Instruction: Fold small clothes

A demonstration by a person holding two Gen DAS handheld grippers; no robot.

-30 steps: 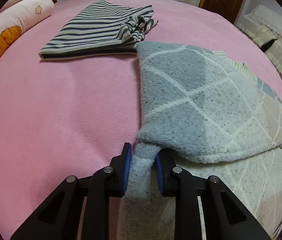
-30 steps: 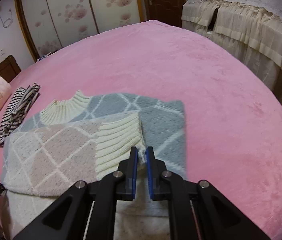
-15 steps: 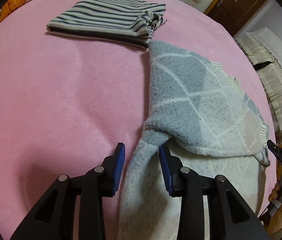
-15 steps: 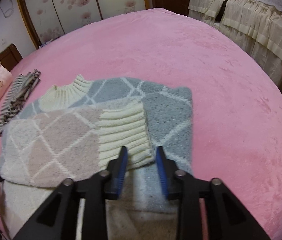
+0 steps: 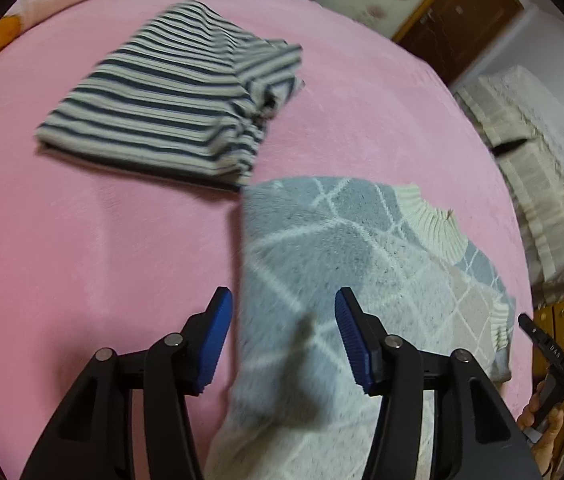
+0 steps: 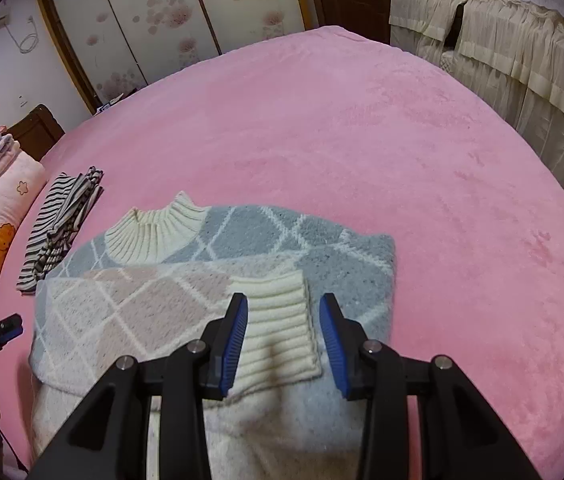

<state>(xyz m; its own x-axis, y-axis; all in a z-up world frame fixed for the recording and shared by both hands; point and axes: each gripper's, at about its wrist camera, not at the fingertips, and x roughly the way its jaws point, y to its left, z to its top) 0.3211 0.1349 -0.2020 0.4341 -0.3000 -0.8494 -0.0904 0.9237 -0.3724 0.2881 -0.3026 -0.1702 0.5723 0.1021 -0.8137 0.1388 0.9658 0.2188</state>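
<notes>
Both claws, left claw [image 5: 283, 340] and right claw [image 6: 283, 340], have just been opening, released; soft, floppy sweater [image 6: 218, 280] lower centre — pinch thick folded edges.

So the right gripper [image 6: 282, 338] sits over the diamond-pattern sweater [image 6: 274, 240] on the pink blanket [image 6: 401, 140], and its jaws have just been opening, blue pads either side of the cream ribbed cuff [image 6: 278, 332] but not pinching it. That sleeve lies folded across the sweater's body, cream collar [image 6: 158, 232] up top. A folded striped garment [image 6: 60, 220] and a pink pillow [image 6: 2, 224] lie off left.
</notes>
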